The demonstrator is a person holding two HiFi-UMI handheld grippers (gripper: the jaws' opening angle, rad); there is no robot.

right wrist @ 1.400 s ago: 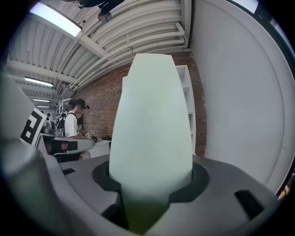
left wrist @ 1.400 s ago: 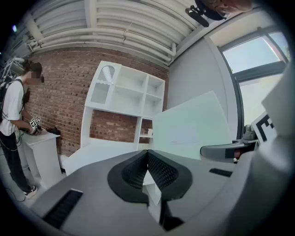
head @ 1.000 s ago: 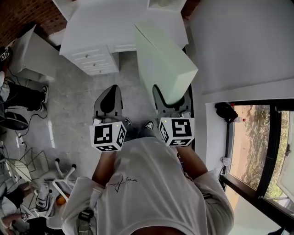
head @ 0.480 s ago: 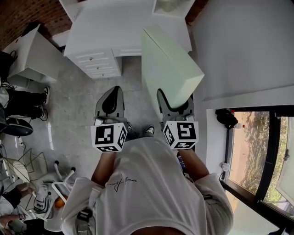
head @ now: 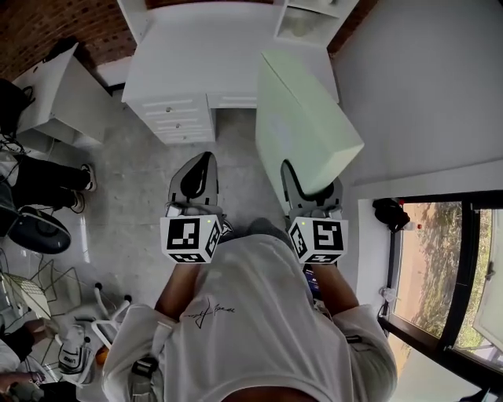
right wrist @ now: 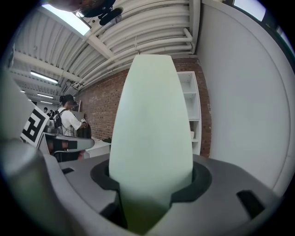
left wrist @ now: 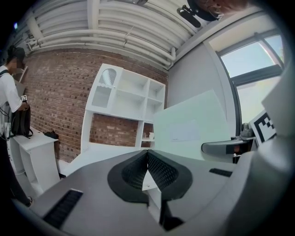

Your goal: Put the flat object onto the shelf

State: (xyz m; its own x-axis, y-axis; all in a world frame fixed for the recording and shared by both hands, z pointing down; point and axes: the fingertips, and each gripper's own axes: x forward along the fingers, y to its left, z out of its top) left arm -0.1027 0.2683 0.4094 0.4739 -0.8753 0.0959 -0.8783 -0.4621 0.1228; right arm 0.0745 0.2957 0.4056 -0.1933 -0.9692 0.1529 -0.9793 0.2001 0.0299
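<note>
The flat object is a large pale green slab (head: 305, 126), held upright and leaning forward over the floor in front of the white desk (head: 204, 55). My right gripper (head: 313, 187) is shut on its near lower edge; in the right gripper view the slab (right wrist: 152, 129) fills the gap between the jaws of the right gripper (right wrist: 152, 189). My left gripper (head: 196, 174) hangs beside it on the left, shut and empty, as the left gripper view (left wrist: 147, 168) shows. The white shelf unit (head: 302, 20) stands on the desk's back right; it also shows as cubbies (left wrist: 129, 97) against the brick wall.
White drawers (head: 185, 118) sit under the desk. A low white cabinet (head: 55, 86) and a seated person (head: 39, 169) are at the left. A grey wall (head: 424, 78) and a window (head: 440, 251) close the right side. Another person (right wrist: 69, 122) stands far left.
The desk and shelf have slid lower and rightward in the head view, as the person steps closer. Both grippers and the slab moved along, grip unchanged.
</note>
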